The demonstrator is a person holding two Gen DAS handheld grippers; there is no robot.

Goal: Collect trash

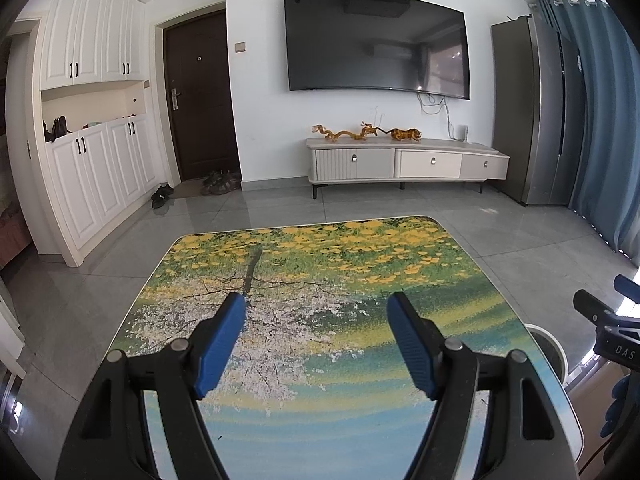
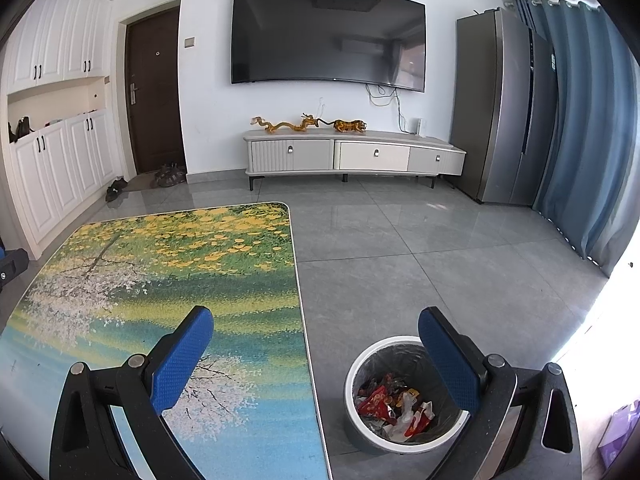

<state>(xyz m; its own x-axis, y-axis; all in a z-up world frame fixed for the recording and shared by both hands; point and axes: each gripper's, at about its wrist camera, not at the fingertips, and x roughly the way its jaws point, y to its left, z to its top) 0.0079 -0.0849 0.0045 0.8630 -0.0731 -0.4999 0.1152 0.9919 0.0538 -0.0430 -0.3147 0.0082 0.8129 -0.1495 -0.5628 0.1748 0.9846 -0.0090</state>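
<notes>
A living room with a grey tiled floor [image 2: 420,264] fills both views: a dark TV [image 1: 376,44] hangs on the white wall in the upper middle, above a low cabinet [image 1: 404,162] bearing amber dragon and tiger figures [image 1: 366,133]. A brown door [image 1: 198,96] and white cupboards [image 1: 96,120] stand at the left, a grey fridge [image 2: 504,108] and blue curtain [image 2: 580,128] at the right. Shoes [image 1: 162,195] lie by the door.

The only readable writing is "DAS", in pale letters on the black body of the right gripper at the right edge of the left wrist view.

The table [image 1: 320,280], printed with yellow blossoms, white blossom and blue water, lies in the lower middle of the left view and lower left of the right view.

The bin [image 2: 404,392], a round grey one with a white rim and a clear liner, stands on the floor just beside the table's right edge, in the lower middle of the right view. The trash [image 2: 394,406] lies inside it: crumpled red, orange and white wrappers.

The left gripper [image 1: 316,344] hangs over the table with its blue pads [image 1: 220,348] spread wide and empty. The right gripper [image 2: 316,360] is likewise released, one pad over the table, the other over the bin's rim, grasping nothing.
</notes>
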